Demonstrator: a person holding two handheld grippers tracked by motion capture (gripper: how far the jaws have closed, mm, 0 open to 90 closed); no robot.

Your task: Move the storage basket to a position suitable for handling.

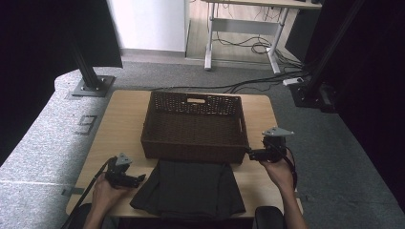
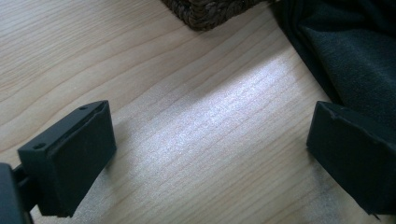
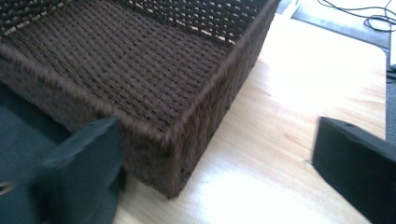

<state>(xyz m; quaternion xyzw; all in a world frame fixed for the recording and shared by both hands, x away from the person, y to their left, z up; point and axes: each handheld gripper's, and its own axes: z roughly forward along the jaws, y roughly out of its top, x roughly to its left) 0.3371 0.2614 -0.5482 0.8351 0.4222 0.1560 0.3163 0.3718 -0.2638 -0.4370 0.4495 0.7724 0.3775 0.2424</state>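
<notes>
The dark folded cloth lies flat on the wooden surface at its near edge, just in front of the empty brown wicker basket, its far edge touching or nearly touching the basket's front wall. The left gripper sits low at the cloth's left side with its jaws spread wide; in the left gripper view one jaw is right at the cloth's edge while the other rests over bare wood. The right gripper hovers beside the basket's near right corner, jaws also spread and holding nothing, with the corner standing between them. The likely work is lifting the cloth into the basket, and several things could spoil it. If the left jaws close where they are, they may pinch only the top layer or miss the fabric altogether, so the fold opens and the cloth drags. The right gripper is well off the cloth and close to the basket wall; closing or swinging inward from here could catch the wicker and shove the basket away. A one-sided lift would let the limp fabric sag, snag on the front rim and hang half outside
</notes>
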